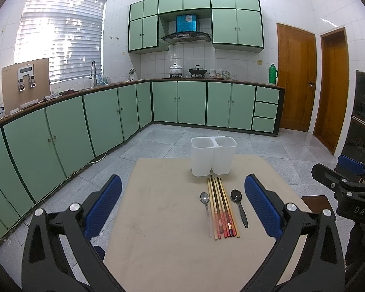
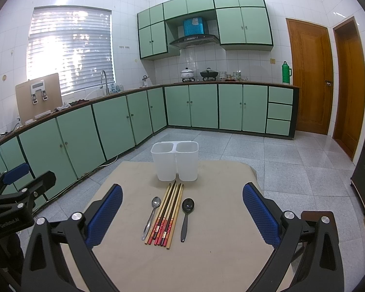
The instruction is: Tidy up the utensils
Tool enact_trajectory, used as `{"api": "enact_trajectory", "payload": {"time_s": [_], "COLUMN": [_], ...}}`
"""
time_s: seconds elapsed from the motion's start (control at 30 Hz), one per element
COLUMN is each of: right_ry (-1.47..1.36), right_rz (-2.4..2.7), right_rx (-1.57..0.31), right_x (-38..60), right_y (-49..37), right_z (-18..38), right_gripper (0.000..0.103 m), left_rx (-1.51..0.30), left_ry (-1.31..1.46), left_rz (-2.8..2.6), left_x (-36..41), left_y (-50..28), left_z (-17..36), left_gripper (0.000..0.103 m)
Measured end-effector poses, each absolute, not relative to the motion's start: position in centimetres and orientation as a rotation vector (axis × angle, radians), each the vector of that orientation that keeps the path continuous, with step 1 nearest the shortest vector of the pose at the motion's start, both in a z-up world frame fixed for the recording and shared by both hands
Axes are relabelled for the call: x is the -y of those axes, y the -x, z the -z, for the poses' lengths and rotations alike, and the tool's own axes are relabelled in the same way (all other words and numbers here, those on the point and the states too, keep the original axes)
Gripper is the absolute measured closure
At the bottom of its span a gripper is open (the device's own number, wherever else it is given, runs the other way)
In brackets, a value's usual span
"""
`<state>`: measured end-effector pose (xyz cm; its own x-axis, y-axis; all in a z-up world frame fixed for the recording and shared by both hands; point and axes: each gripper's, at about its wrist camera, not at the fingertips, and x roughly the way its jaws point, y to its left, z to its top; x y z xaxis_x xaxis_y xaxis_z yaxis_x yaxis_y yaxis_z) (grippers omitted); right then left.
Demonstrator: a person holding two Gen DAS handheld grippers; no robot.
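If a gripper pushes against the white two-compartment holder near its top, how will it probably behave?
The white holder looks like thin plastic and both compartments appear empty, so it is probably light and may slide on the table. It stands taller than it is deep, so a high push could tip it. A low push seems safer.

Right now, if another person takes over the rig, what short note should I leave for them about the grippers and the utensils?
Left gripper: open, holds nothing, above the near part of the table.
Right gripper: open, holds nothing, also over the table.
White two-compartment holder: stands upright at the far edge; nothing rises above its rims.
Chopsticks: one bundle lying flat in front of the holder.
Metal spoon: flat, left of the bundle.
Black spoon: flat, right of the bundle.
Done: nothing sorted yet.
Left: put the chopsticks and both spoons into the holder.
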<state>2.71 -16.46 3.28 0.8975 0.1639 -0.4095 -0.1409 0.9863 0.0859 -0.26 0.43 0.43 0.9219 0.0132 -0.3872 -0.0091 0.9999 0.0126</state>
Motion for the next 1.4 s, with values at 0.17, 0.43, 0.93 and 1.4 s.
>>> {"api": "enact_trajectory", "payload": {"time_s": [0.17, 0.43, 0.93, 1.4], "right_ry": [-0.056, -0.055, -0.031, -0.023], "right_rz": [-0.157, -0.159, -0.131, -0.125], "right_rx": [-0.429, -0.431, -0.474, -0.72], "right_x": [16.8, 16.8, 16.7, 15.7], "right_y": [-2.3, -2.5, -5.9, -17.4], "right_z": [-2.6, -2.6, 1.1, 8.7], "right_gripper": [0.006, 0.006, 0.006, 0.015], "left_rx": [-0.399, -0.399, -0.44, -0.635], "left_ry": [-0.01, -0.011, -0.022, -0.048], "left_rz": [-0.012, -0.012, -0.039, -0.086], "left_x": [-0.5, -0.5, -2.0, -3.1], "left_y": [0.2, 0.2, -3.0, -15.5], "left_z": [-0.3, -0.3, 1.8, 9.8], "left_gripper": [0.005, 0.005, 0.005, 0.005]}}
